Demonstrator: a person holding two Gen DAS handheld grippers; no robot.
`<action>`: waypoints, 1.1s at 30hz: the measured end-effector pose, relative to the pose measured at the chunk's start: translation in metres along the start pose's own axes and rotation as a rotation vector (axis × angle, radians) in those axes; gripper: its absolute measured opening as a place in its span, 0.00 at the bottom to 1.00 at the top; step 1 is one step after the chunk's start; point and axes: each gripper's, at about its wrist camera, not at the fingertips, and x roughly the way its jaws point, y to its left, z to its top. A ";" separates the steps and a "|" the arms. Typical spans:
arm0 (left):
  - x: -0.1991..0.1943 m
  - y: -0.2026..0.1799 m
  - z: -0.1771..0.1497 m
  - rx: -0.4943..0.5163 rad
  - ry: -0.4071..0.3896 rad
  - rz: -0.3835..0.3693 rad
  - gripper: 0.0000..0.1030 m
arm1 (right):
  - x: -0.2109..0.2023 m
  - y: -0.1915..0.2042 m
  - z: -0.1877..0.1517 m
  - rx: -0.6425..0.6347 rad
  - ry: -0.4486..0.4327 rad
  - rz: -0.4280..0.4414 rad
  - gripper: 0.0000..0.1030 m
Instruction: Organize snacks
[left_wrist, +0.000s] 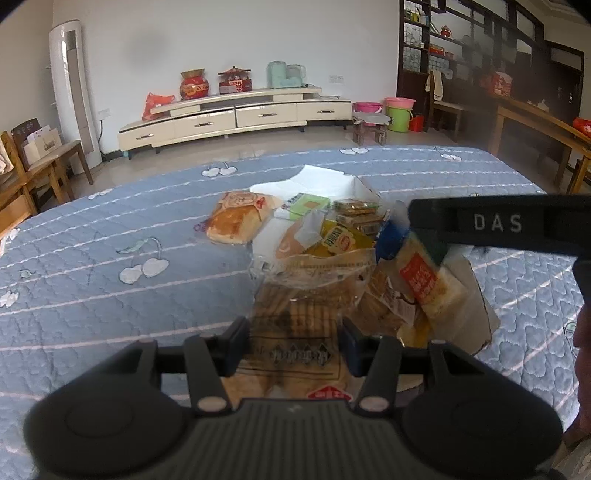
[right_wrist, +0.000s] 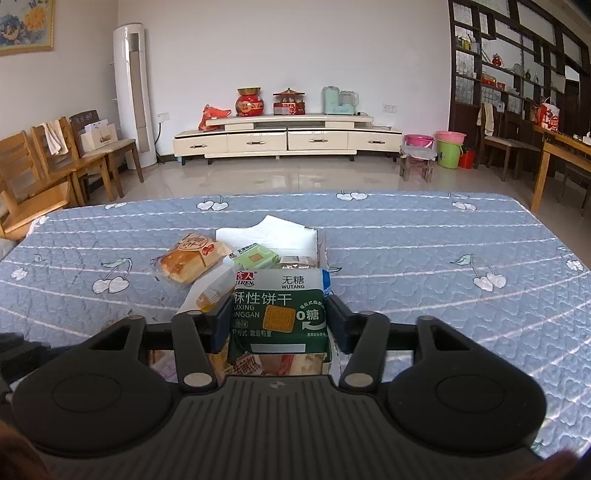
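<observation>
The left gripper (left_wrist: 293, 347) has its jaws clamped on a clear biscuit packet (left_wrist: 295, 328), low centre of its view. The right gripper (right_wrist: 277, 321) has jaws wide around a green biscuit pack (right_wrist: 280, 314), the right pad clear of it; whether the left pad touches, I cannot tell. Beyond, a white box (left_wrist: 354, 184) of snacks and a bread packet (right_wrist: 188, 258) lie mid-frame on the blue quilted counter (right_wrist: 443, 258).

Snack packets (left_wrist: 325, 236) piled on quilt (left_wrist: 110, 229), bread packet (right_wrist: 188, 256) left
</observation>
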 end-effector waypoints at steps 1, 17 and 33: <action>0.001 0.000 0.000 0.001 0.001 -0.007 0.50 | 0.000 -0.002 -0.001 0.006 -0.001 -0.009 0.84; 0.001 -0.003 -0.003 -0.035 0.007 -0.075 0.76 | -0.062 -0.014 -0.010 0.004 -0.088 -0.070 0.88; -0.091 -0.015 -0.025 -0.052 -0.031 0.121 0.99 | -0.109 -0.013 -0.044 -0.039 -0.004 -0.098 1.00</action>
